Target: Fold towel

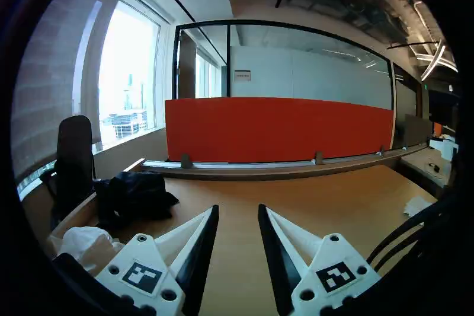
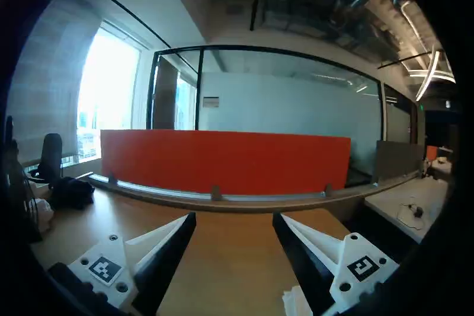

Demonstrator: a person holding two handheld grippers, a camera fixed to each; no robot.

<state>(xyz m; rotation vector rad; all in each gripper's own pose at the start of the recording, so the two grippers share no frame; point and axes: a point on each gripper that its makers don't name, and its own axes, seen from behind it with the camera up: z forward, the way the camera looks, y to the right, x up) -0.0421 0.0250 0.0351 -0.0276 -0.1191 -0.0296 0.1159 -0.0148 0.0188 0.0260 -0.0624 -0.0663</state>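
My left gripper [image 1: 237, 209] hangs open over a bare wooden desk [image 1: 308, 209], nothing between its white fingers. A small white cloth-like piece [image 1: 416, 204], possibly the towel, lies on the desk far to its right. In the right gripper view, my right gripper [image 2: 234, 216] is also open above the same desk [image 2: 231, 257], its fingers spread wider. A white folded edge [image 2: 294, 303] peeks out low beside its right finger; I cannot tell what it is. Neither gripper touches any cloth.
An orange divider panel [image 1: 278, 129] runs along the desk's far edge. A black bag [image 1: 133, 194] and crumpled white material [image 1: 83, 243] lie at the left, with an office chair [image 1: 74, 162] behind. A second desk with a cable [image 2: 409, 209] stands to the right.
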